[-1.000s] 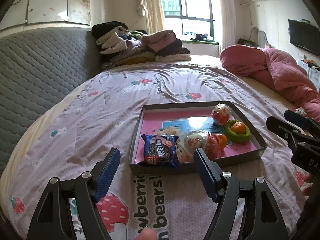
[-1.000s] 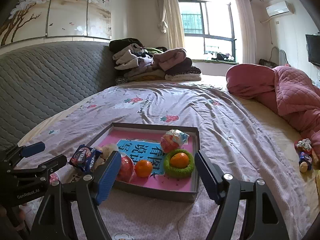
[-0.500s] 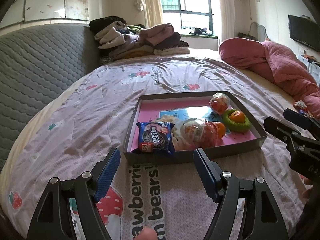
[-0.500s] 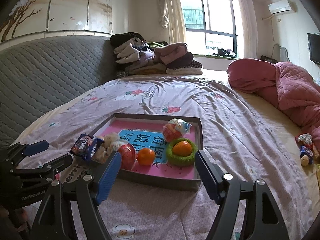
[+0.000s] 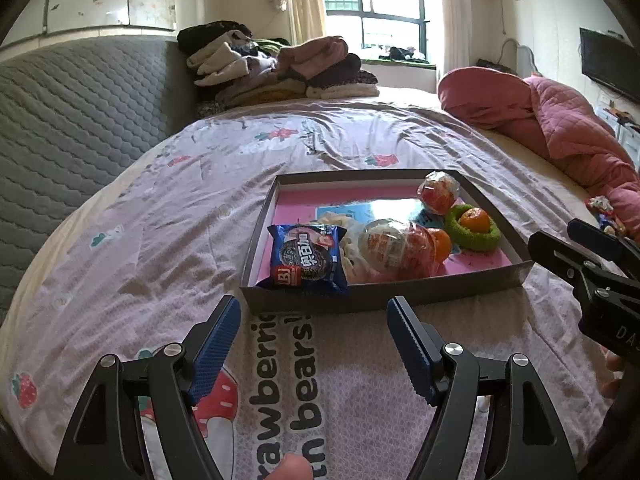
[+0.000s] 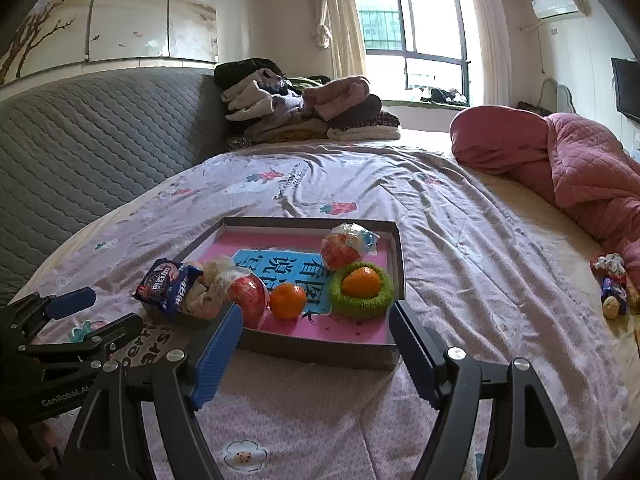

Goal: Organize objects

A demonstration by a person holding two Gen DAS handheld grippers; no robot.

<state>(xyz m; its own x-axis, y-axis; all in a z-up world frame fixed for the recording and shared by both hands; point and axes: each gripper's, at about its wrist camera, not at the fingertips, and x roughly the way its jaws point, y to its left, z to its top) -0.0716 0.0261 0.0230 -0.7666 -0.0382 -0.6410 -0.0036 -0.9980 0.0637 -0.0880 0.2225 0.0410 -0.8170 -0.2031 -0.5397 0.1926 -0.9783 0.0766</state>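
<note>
Both my jaws hang apart, empty; the grey cardboard tray (image 6: 394, 236) is mostly filled, while small wrapped snacks (image 6: 614, 290) at three o'clock remain.

Bed (image 6: 460, 240) covered with lilac printed sheet (image 5: 160, 240), strawberry motifs and lettering. Grey quilted headboard (image 6: 100, 140) along left. Pile of folded clothes (image 6: 308, 108) at far end, against headboard corner. Pink quilt (image 6: 568, 160) bunched on right side. Window (image 6: 412, 36) with curtain (image 6: 336, 20) behind. Air conditioner (image 6: 556, 3) high on right wall; television (image 5: 608, 64) below it. Painted panels (image 6: 120, 12) above headboard.
</note>
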